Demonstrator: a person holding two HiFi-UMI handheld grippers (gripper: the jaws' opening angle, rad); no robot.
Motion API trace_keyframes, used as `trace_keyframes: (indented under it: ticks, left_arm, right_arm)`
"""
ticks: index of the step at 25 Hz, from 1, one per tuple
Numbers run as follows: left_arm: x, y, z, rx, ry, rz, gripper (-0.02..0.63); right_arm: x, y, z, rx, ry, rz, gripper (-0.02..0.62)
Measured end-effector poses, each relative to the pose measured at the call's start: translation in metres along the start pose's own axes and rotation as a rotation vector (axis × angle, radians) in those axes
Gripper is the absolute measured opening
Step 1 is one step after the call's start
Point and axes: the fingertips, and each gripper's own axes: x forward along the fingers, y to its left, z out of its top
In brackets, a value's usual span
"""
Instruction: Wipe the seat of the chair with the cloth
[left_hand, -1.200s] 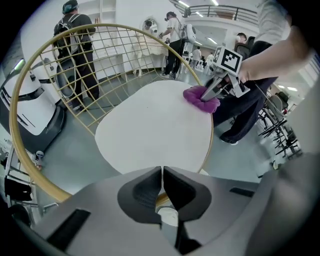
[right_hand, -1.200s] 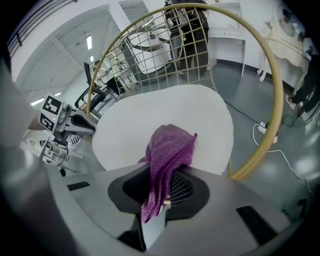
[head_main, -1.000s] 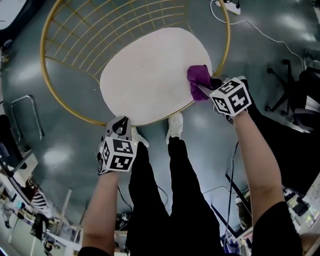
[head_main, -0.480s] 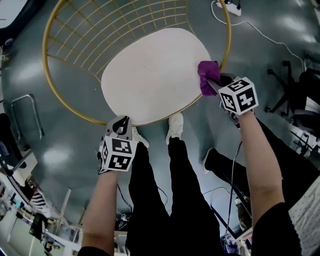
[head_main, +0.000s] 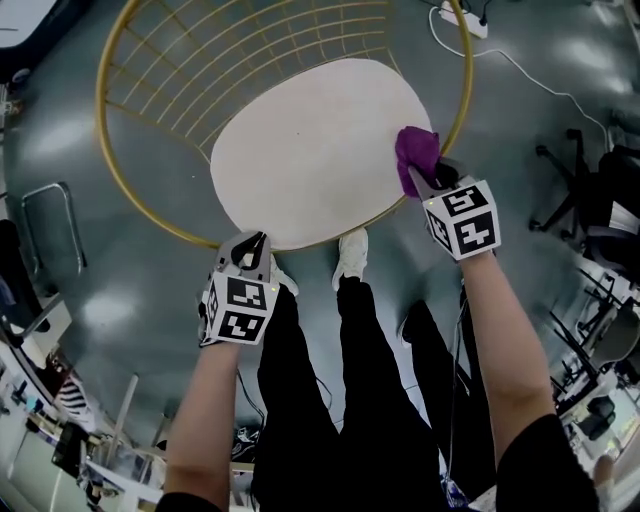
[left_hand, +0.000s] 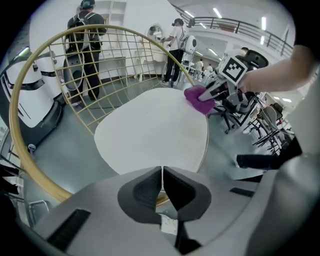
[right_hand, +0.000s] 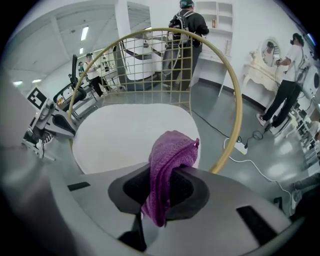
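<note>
Right gripper view: cloth (purple) over jaws

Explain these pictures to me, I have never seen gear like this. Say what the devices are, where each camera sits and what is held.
No robot: a person holds a two-jaw gripper in each hand; the patterned cubes are part of them. One picture comes from a camera on the person's head, looking down past arms and legs. The other two come from cameras riding on each gripper, looking along its jaws. Below stands a chair: gold wire frame, pale seat. The right gripper pinches a purple cloth at the seat's right edge. The left gripper is shut on nothing, near the frame's front rim.
</note>
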Motion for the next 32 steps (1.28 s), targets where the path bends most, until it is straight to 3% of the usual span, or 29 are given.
trace_keyframes:
  ticks: [2, 6, 9, 14, 18, 24, 32]
  left_arm:
    - [0.0, -0.002, 0.001, -0.012, -0.009, -0.014, 0.024]
    - [-0.003, 0.001, 0.003, -0.028, -0.033, -0.005, 0.018]
    - [-0.003, 0.0, 0.004, -0.022, -0.034, -0.018, 0.018]
    - [-0.005, 0.0, 0.005, -0.026, -0.057, -0.032, 0.018]
    - [-0.006, -0.001, 0.006, -0.02, -0.071, -0.041, 0.018]
    - [-0.009, 0.001, 0.007, -0.022, -0.098, -0.06, 0.018]
    - [-0.008, -0.006, 0.013, -0.017, -0.108, -0.069, 0.018]
  right_arm:
    - [0.0, 0.026, 0.016, 0.012, -0.047, 0.076, 0.074]
    - [0.009, 0.107, 0.052, 0.06, -0.13, 0.361, 0.074]
    - [0.018, 0.163, 0.074, 0.044, -0.143, 0.523, 0.074]
    - [0.033, 0.227, 0.105, -0.002, -0.136, 0.697, 0.074]
    - [0.042, 0.263, 0.108, -0.057, -0.069, 0.812, 0.074]
    - [0.061, 0.288, 0.098, -0.129, 0.014, 0.802, 0.072]
    - [0.07, 0.268, 0.094, -0.052, 0.032, 0.719, 0.072]
